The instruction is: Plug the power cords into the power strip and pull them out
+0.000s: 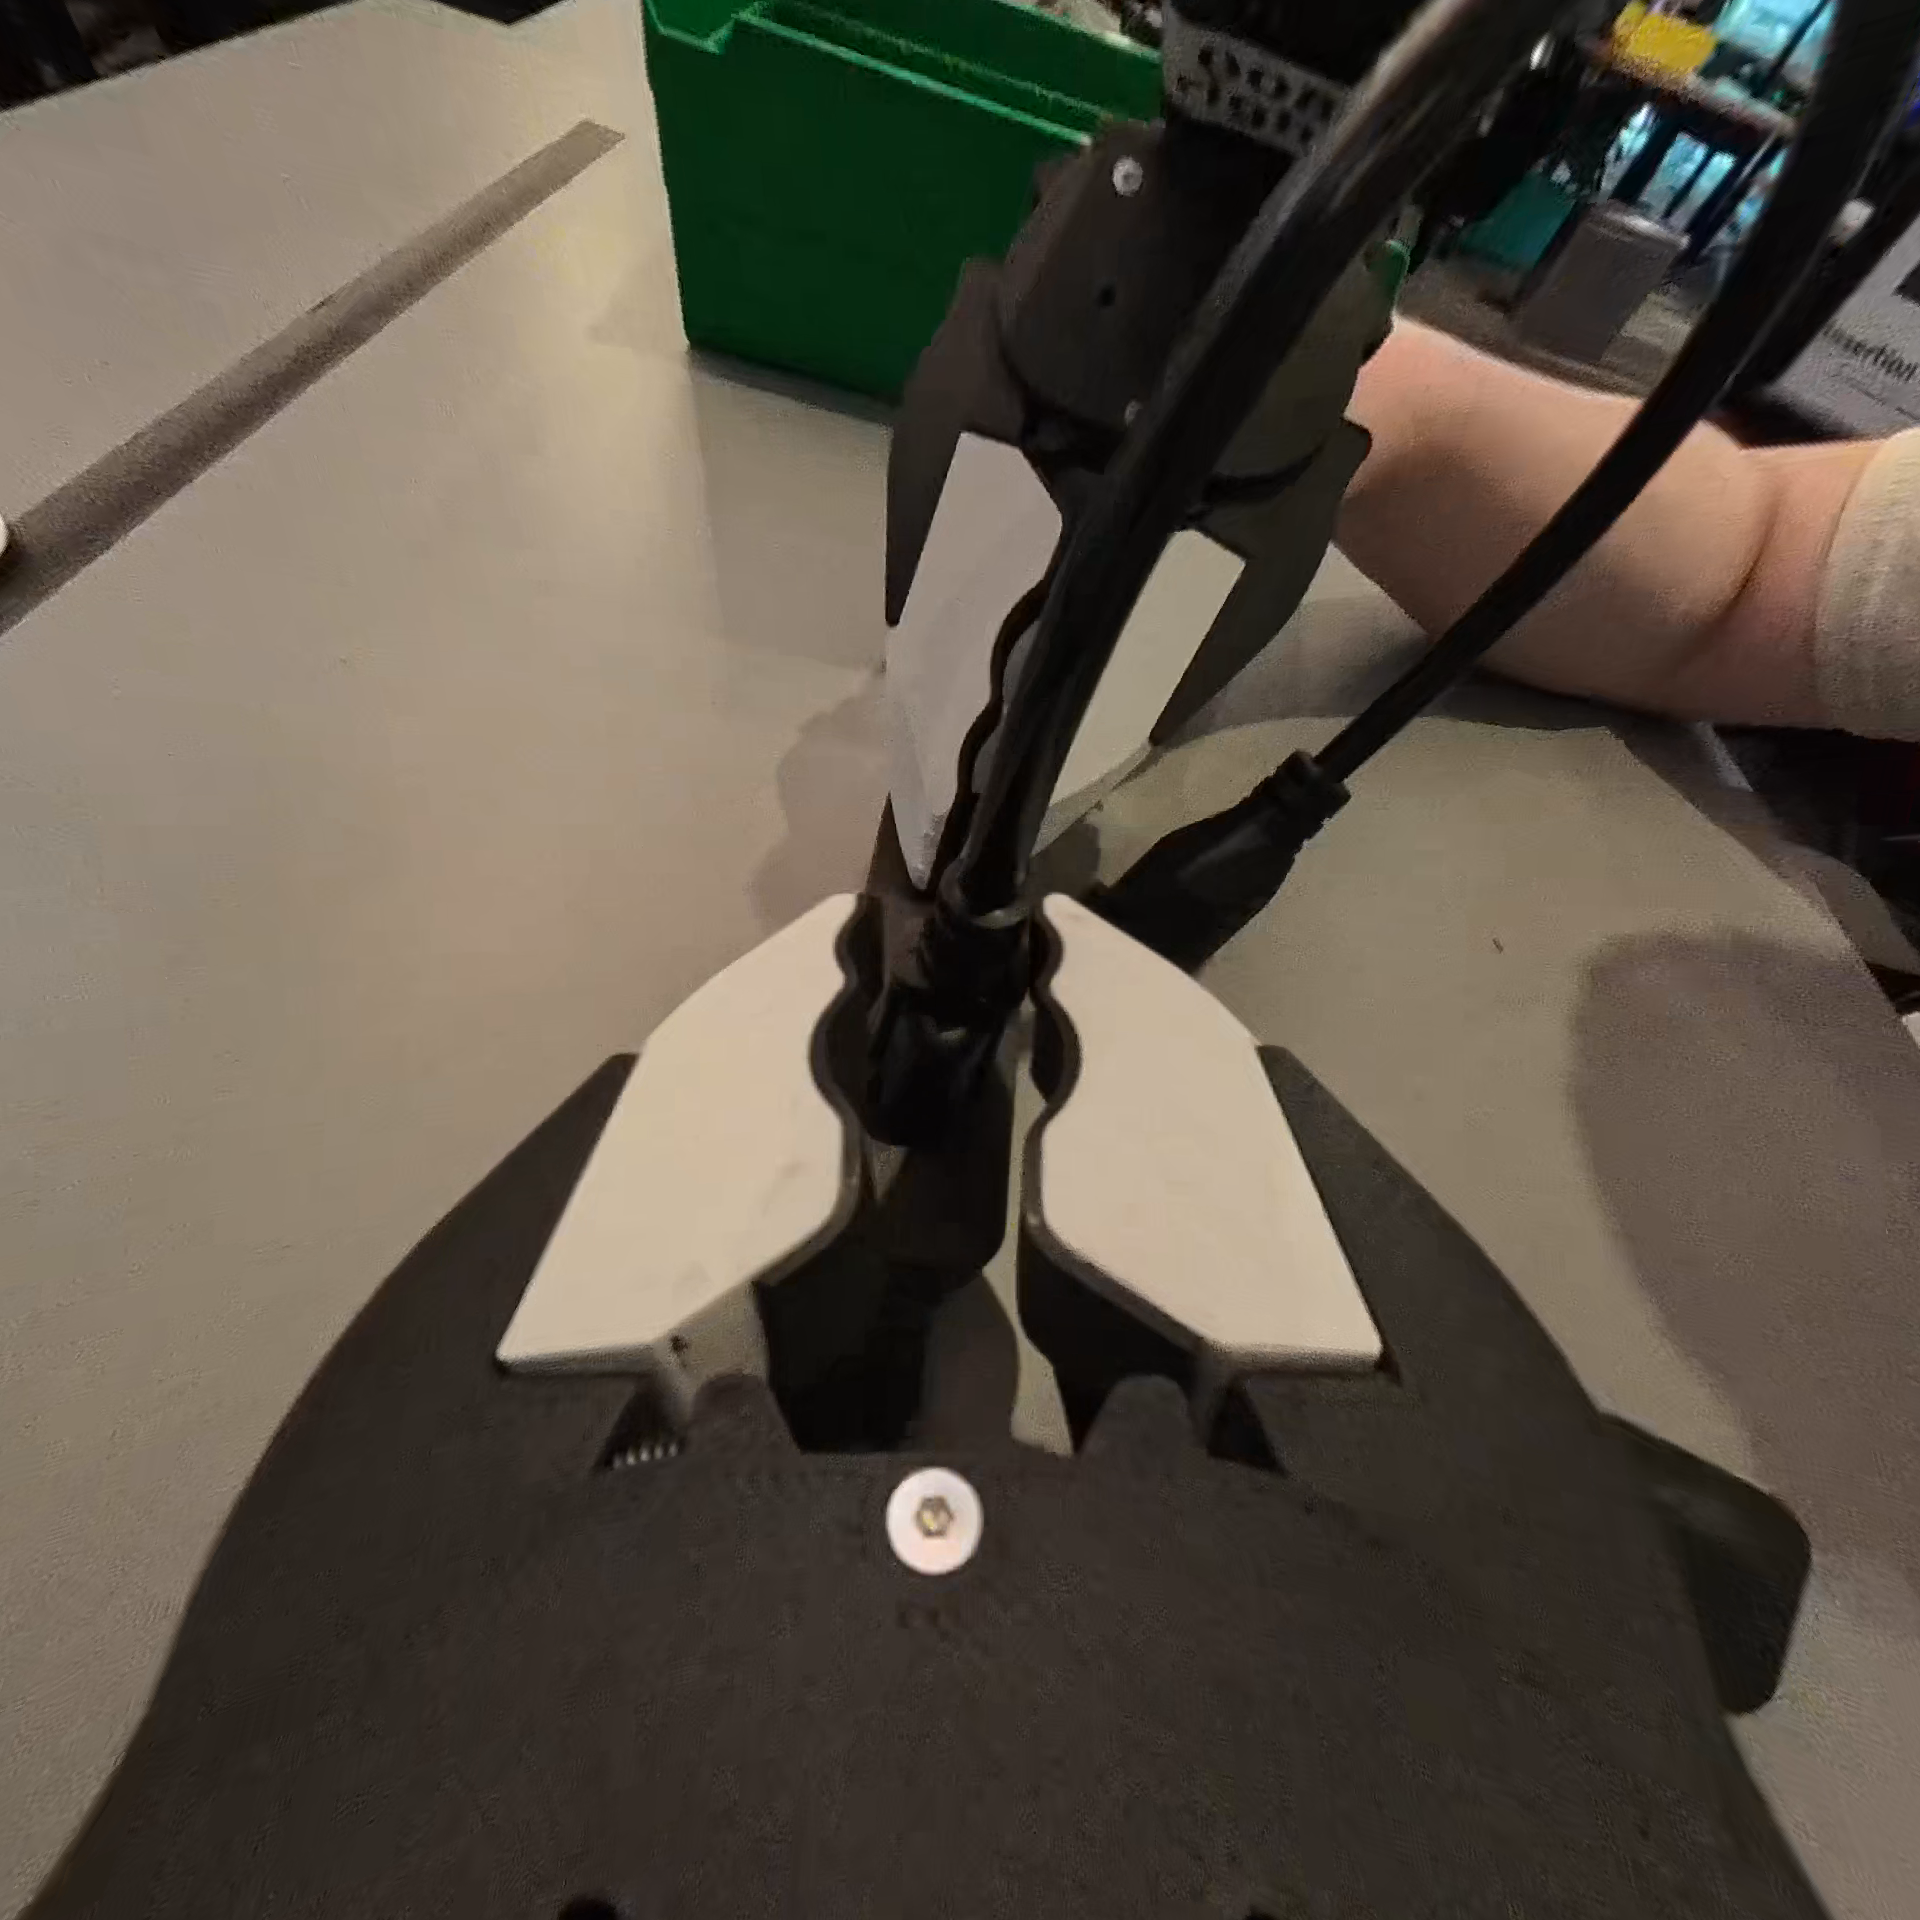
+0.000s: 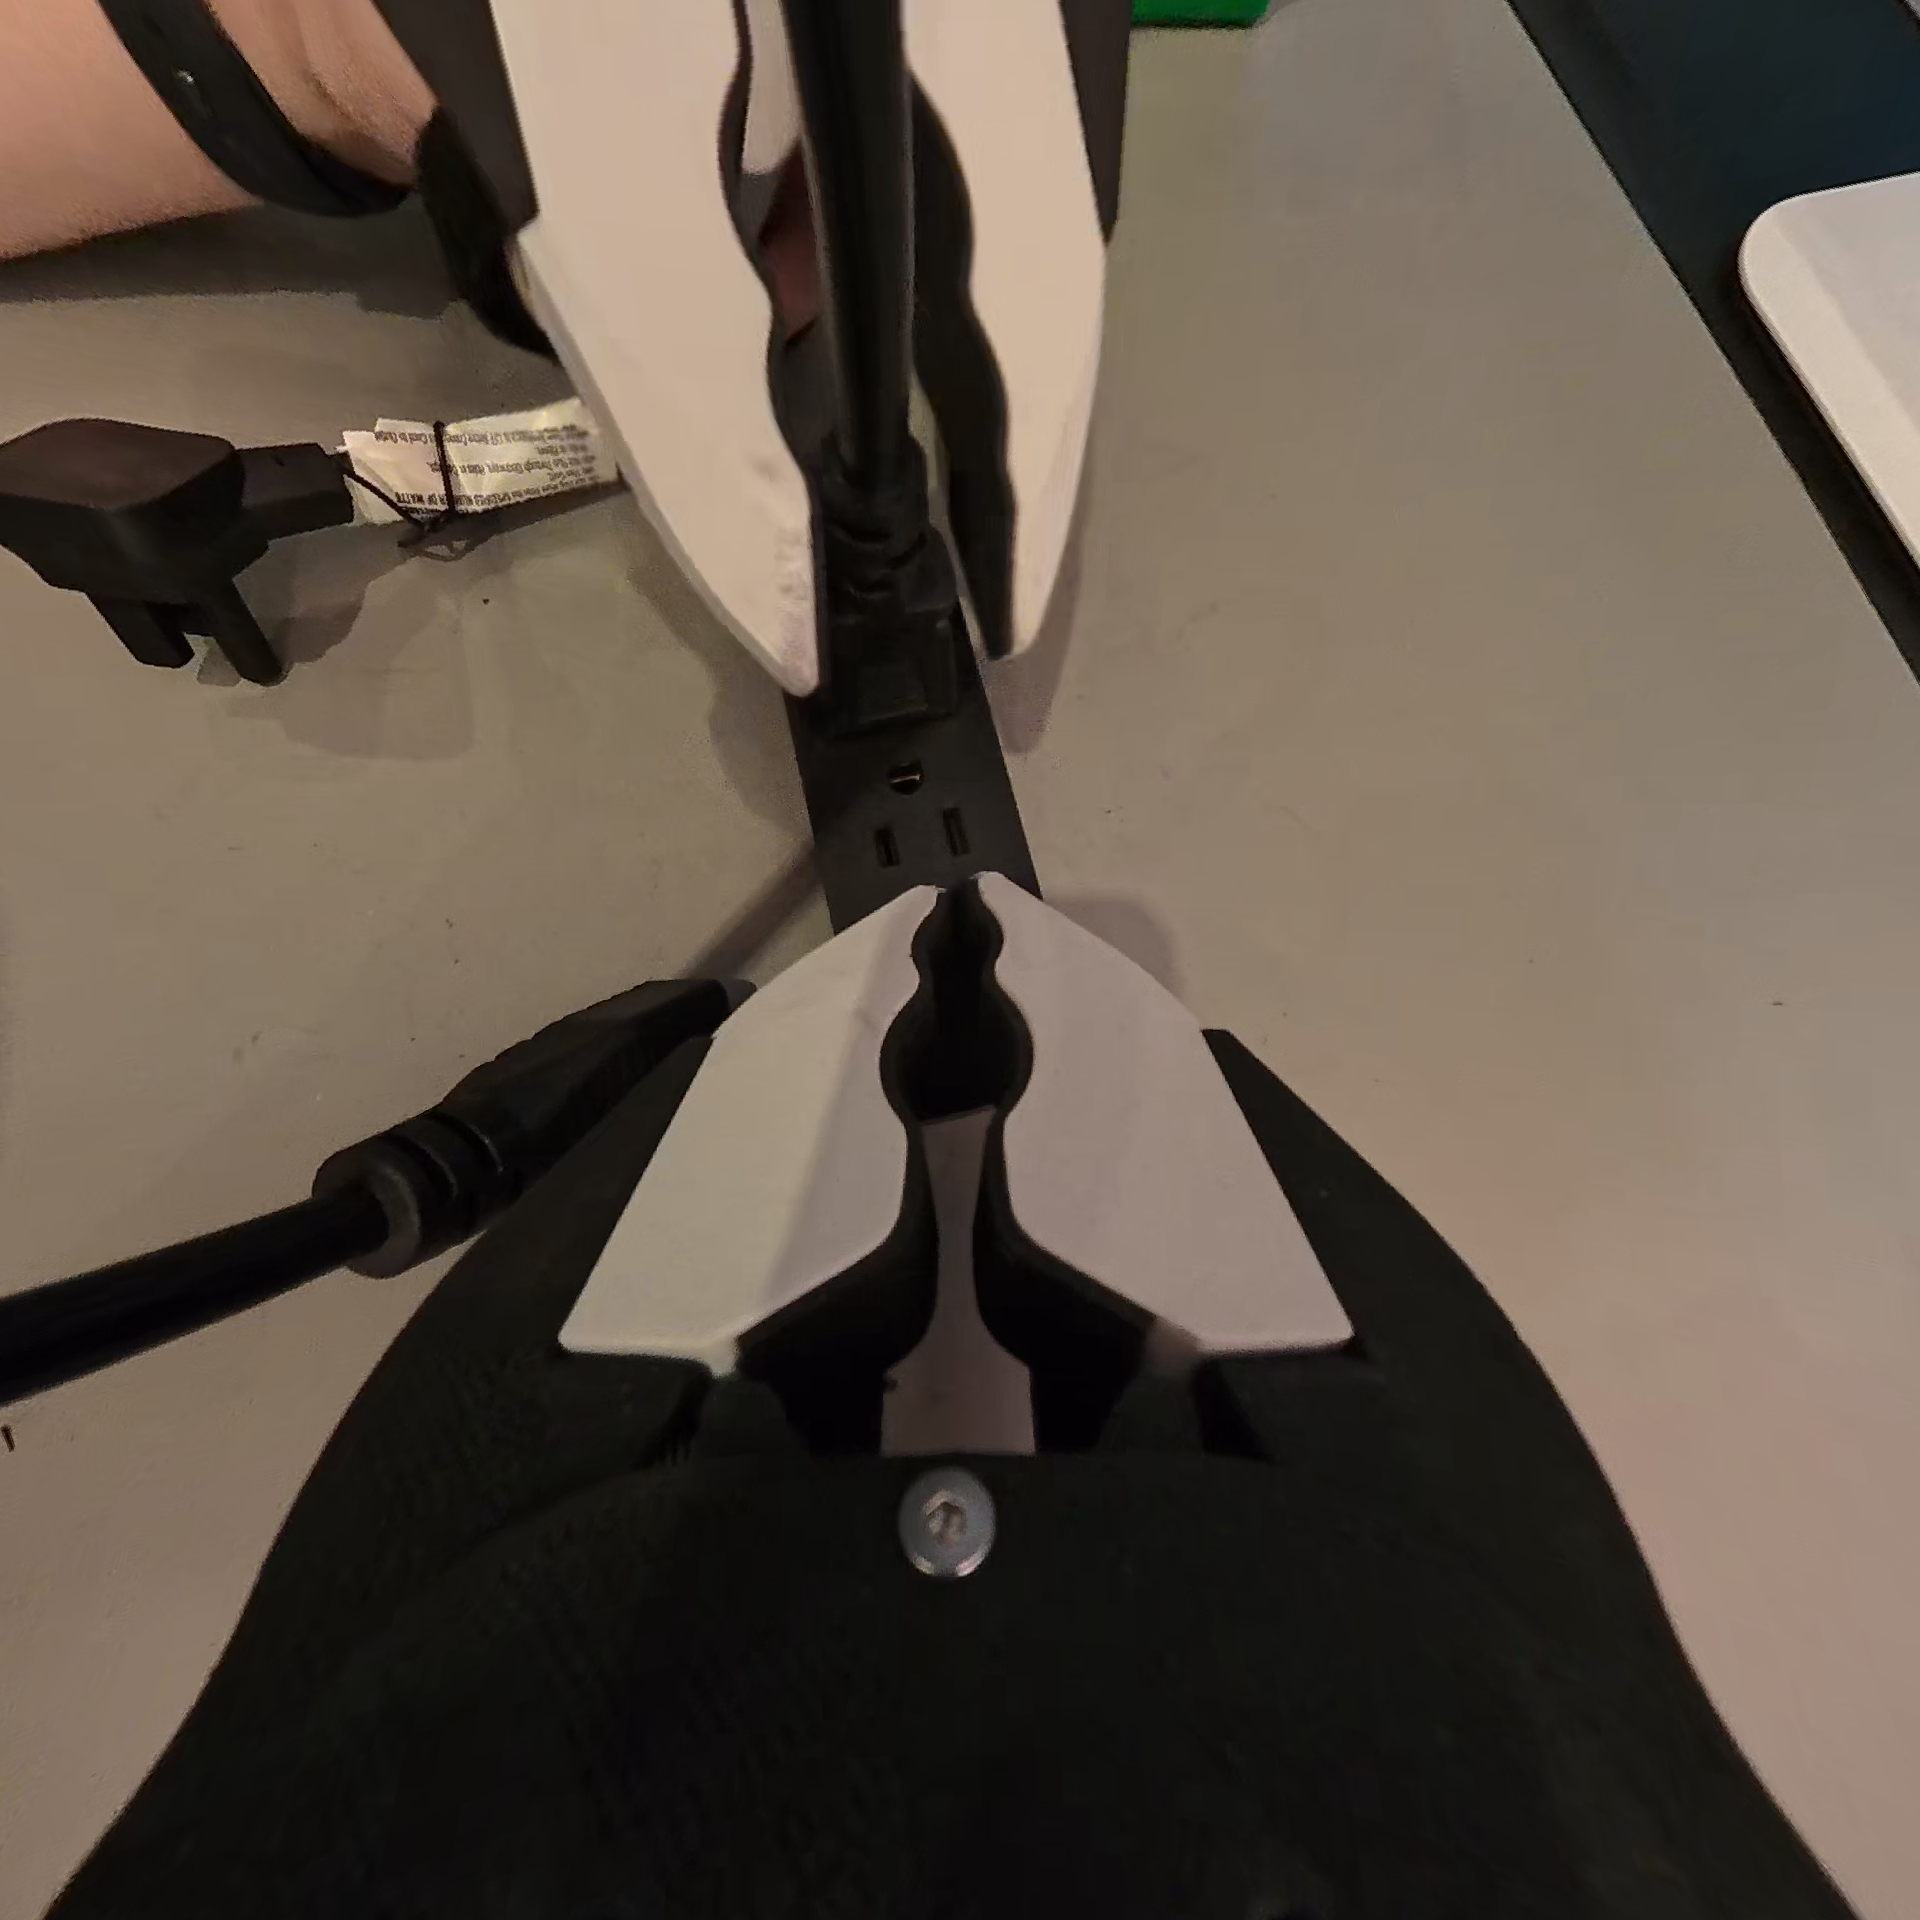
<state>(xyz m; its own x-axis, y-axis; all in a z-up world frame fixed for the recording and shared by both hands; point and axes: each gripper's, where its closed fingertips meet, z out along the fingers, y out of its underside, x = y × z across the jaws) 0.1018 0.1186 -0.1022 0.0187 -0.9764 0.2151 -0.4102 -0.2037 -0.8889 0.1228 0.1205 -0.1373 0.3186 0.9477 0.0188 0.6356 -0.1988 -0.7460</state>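
Note:
A narrow black power strip (image 2: 935, 821) lies on the grey table, with one free outlet showing. A black plug (image 2: 894, 665) stands on the strip with its base against it, and its cord rises straight up. My left gripper (image 1: 951, 914) is shut on this plug (image 1: 935, 1018); it also shows from above in the right wrist view (image 2: 904, 660). My right gripper (image 2: 954, 886) is shut, its tips almost touching and set down on the strip's near end. It faces the left gripper in the left wrist view (image 1: 997, 821).
A second black plug (image 2: 540, 1081) with a thick cord lies left of my right gripper. A flat black plug (image 2: 114, 509) with a white tag (image 2: 488, 457) lies farther left. A green bin (image 1: 852, 187) stands behind. A person's forearm (image 1: 1610, 561) rests on the table. The left gripper's tips are roughly 5 centimetres from the right gripper's.

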